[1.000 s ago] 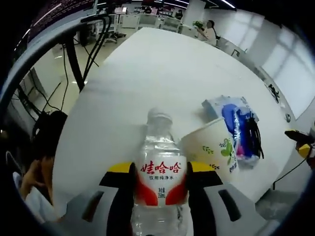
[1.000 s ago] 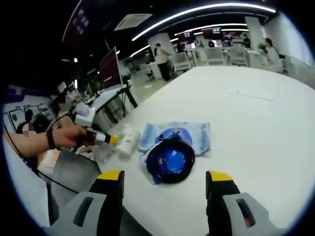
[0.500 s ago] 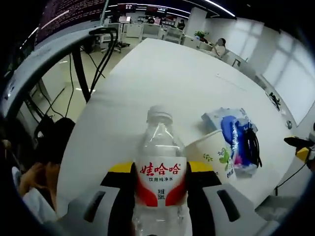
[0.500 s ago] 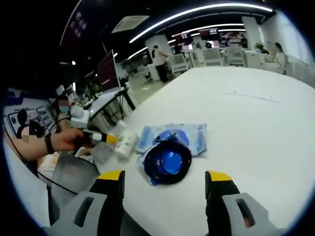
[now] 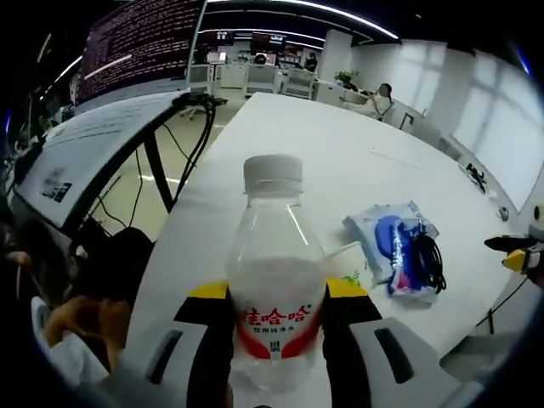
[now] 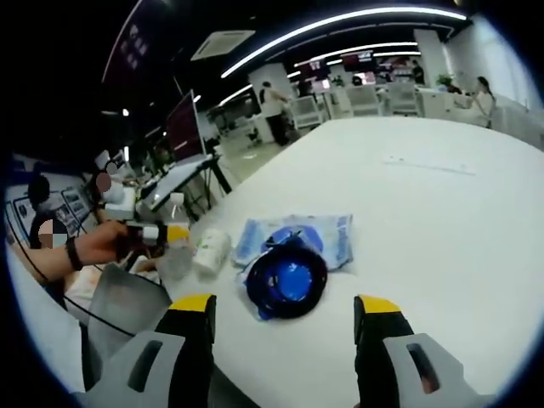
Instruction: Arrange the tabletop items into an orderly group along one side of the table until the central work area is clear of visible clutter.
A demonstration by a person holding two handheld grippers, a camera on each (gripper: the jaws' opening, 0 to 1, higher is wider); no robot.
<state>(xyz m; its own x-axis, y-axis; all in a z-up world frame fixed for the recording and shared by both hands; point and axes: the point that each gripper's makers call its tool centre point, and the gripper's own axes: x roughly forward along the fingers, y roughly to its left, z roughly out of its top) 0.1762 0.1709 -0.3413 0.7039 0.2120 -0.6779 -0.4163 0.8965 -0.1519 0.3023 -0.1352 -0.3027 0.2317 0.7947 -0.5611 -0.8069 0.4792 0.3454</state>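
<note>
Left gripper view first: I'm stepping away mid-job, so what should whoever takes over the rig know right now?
Left gripper: shut on the clear plastic water bottle with red label, held upright above the white table.
Right gripper: open, holding nothing.
White paper cup, blue-and-black coiled cable pack and pale blue wipes packet sit grouped near the table edge.
Done: those three grouped.
Left: set the bottle down beside the cup.

Clear glossy plastic bottle (image 5: 274,289); matt white table (image 6: 442,212); paper cup (image 6: 209,252).
</note>
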